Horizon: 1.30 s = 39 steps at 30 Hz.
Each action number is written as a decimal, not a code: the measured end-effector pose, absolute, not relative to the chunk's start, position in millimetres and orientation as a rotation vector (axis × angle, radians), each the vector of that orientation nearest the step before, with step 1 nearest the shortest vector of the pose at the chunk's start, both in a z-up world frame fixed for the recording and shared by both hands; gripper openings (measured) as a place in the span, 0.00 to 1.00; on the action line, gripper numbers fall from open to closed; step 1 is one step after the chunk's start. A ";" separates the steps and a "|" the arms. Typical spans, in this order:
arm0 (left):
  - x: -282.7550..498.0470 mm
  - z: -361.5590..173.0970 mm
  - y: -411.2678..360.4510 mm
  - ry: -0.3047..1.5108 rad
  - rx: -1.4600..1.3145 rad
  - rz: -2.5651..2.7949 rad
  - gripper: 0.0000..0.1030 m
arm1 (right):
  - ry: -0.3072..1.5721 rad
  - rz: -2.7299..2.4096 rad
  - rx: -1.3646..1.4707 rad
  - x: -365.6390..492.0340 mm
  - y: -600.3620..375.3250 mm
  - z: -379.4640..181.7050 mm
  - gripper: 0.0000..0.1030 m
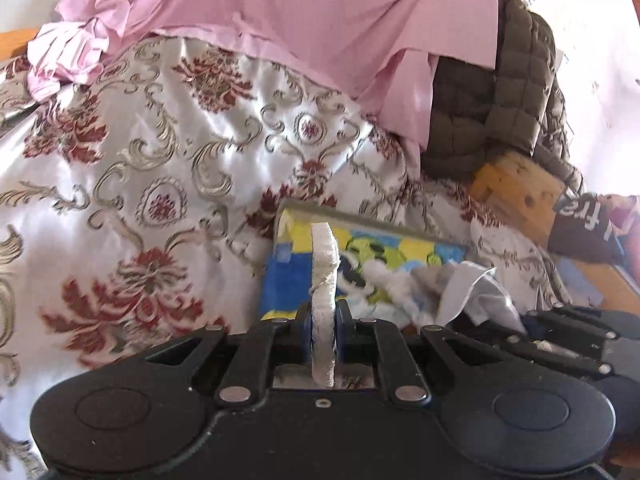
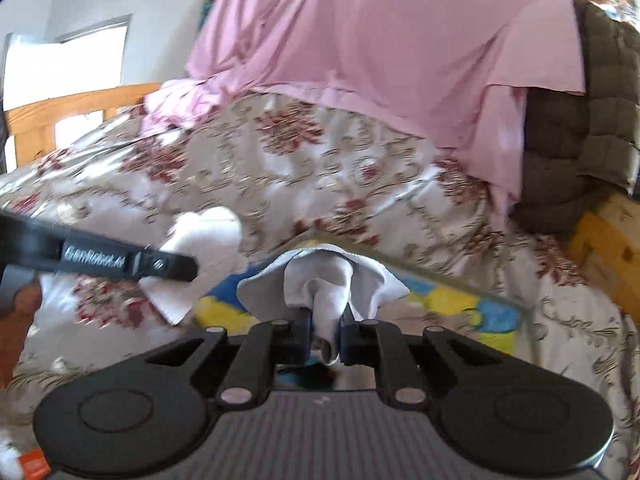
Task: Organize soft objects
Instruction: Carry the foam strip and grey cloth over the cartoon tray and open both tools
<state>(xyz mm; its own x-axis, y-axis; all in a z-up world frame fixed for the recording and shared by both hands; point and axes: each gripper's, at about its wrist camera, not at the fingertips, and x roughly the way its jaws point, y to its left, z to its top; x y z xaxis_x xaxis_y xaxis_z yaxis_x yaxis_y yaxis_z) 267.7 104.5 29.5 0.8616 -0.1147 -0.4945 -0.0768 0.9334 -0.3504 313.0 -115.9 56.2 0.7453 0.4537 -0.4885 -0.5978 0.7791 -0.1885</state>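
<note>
A white cloth [image 1: 323, 264] stands on edge between the pads of my left gripper [image 1: 324, 316], which is shut on it. More white cloth [image 1: 460, 292] lies crumpled to the right, running toward my right gripper [image 1: 536, 322]. In the right wrist view, my right gripper [image 2: 325, 320] is shut on a bunched fold of white cloth [image 2: 320, 276]. My left gripper [image 2: 188, 268] reaches in from the left there, with white cloth [image 2: 204, 228] at its tip. Both grips are lifted above a blue, yellow and green printed mat [image 1: 280, 284]. Whether both hold one cloth I cannot tell.
A floral satin bedspread [image 1: 160, 152] covers the bed. A pink sheet [image 1: 300, 12] lies draped at the back, with an olive quilted jacket [image 1: 504, 96] on the right. Wooden bed frame parts [image 1: 520, 188] [image 2: 72, 108] show at both sides. A sleeve [image 1: 580, 228] is at far right.
</note>
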 end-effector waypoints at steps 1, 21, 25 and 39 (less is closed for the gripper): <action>272.5 29.6 100.2 0.524 -0.368 -0.017 0.11 | 0.439 0.575 -0.334 321.2 -119.4 58.9 0.13; 344.4 -0.3 55.2 0.586 -0.207 0.013 0.13 | 0.571 0.566 -0.246 395.4 -108.5 41.9 0.27; 343.2 -1.4 56.0 0.593 -0.227 0.010 0.19 | 0.587 0.555 -0.251 392.3 -108.8 42.2 0.43; 306.7 24.5 61.7 0.584 -0.234 -0.003 0.57 | 0.565 0.513 -0.232 357.4 -126.8 79.1 0.75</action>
<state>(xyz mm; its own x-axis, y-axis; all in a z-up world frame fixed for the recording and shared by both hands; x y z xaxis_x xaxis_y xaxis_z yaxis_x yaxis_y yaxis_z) 306.7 61.7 24.5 0.8348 -0.0686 -0.5463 -0.0639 0.9735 -0.2198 357.4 -126.8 79.1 0.7239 0.3977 -0.5638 -0.5222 0.8498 -0.0711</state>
